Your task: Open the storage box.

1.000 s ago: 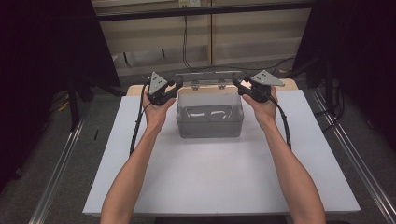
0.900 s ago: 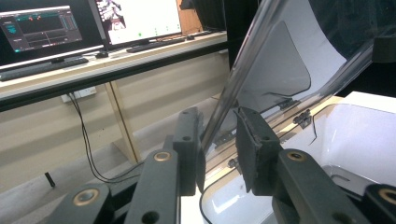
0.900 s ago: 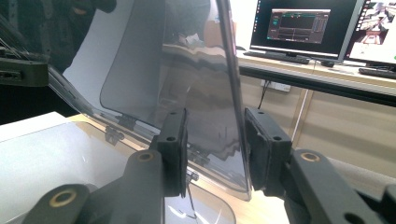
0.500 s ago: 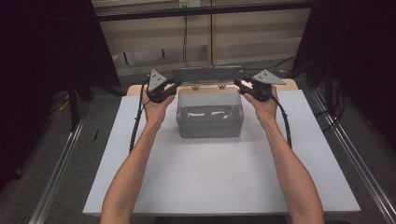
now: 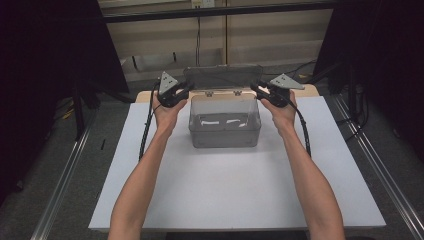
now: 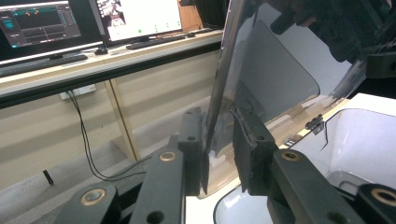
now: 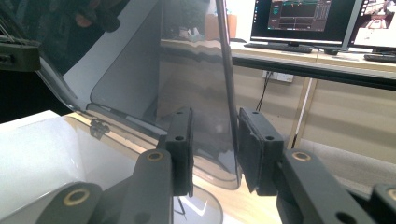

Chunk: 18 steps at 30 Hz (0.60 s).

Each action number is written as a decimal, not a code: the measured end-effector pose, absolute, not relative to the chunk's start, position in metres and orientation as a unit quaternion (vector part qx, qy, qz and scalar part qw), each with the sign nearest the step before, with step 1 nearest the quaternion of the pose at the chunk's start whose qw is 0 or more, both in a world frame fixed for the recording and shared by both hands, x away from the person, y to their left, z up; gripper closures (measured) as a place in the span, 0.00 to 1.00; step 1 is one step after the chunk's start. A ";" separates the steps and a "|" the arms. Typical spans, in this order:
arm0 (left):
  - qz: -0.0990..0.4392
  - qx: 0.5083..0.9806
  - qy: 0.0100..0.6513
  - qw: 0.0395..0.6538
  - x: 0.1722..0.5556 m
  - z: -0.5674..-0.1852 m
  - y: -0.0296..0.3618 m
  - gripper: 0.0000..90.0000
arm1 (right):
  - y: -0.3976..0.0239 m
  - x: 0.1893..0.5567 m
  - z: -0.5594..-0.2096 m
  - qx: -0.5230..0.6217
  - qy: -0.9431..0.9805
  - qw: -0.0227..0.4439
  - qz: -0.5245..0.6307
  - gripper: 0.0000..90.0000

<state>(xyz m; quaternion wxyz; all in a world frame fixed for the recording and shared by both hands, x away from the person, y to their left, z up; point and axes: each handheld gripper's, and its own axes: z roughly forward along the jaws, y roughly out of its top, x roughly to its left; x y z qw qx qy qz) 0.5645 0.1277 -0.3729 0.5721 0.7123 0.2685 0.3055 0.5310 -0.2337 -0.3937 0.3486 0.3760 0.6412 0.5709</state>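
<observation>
A clear plastic box (image 5: 225,125) stands at the far middle of the white board (image 5: 225,190), its hinged lid (image 5: 222,78) raised behind it. My left gripper (image 5: 189,89) is at the lid's left edge and my right gripper (image 5: 254,87) at its right edge. In the left gripper view the jaws (image 6: 218,154) are shut on the lid's edge (image 6: 219,70). In the right gripper view the jaws (image 7: 215,149) have just been closing around the lid's edge (image 7: 226,70). One pad touches it and a narrow gap remains at the other.
Metal rails (image 5: 65,190) run along both sides of the board. A desk with monitors (image 6: 135,18) and a keyboard stands beyond the table's far edge, and cables (image 5: 198,30) hang down there. A cable trails from each gripper along the forearm.
The lid's top edge stands slightly higher than before. Both hands keep their places at the lid's sides.
</observation>
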 end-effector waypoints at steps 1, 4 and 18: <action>0.304 0.711 0.269 0.574 0.565 -0.373 0.128 0.82 | -0.234 0.532 -0.393 0.377 0.642 0.347 0.571 0.75; 0.304 0.713 0.269 0.572 0.567 -0.375 0.128 0.82 | -0.232 0.535 -0.391 0.381 0.640 0.344 0.571 0.73; 0.295 0.715 0.284 0.567 0.575 -0.386 0.128 0.84 | -0.234 0.546 -0.395 0.392 0.642 0.323 0.574 0.74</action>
